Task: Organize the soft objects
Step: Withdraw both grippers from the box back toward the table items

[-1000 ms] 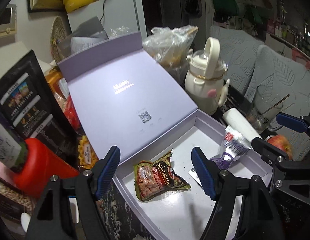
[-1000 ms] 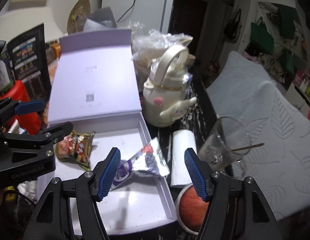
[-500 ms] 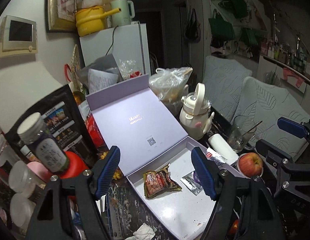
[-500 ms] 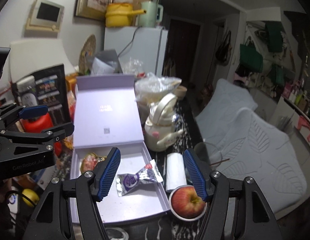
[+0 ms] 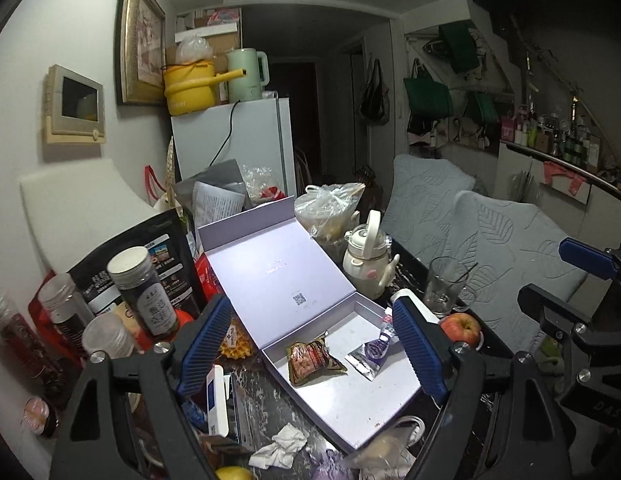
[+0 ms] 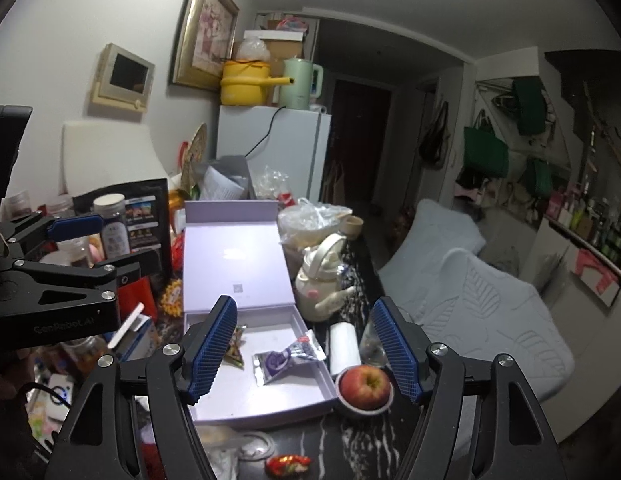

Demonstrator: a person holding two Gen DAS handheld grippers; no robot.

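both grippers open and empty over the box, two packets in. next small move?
Probably lower the right gripper toward the red wrapped snack on the table edge. It lies outside the lavender box, while the purple packet and peanut packet are already inside.

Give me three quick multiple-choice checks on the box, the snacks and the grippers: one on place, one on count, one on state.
1. Where is the apple?
A. inside the lavender box
B. in a small dish beside the box
C. on the fridge

2. How many snack packets lie in the lavender box?
A. one
B. two
C. four

3. What state is the right gripper in?
A. open, holding nothing
B. shut on a packet
C. shut on the apple

Answers: 1 B, the apple sits in its dish outside the box's right wall. 2 B, only the purple packet and the peanut packet lie inside. 3 A, its jaws stand wide apart with nothing between them; the left gripper is open too.
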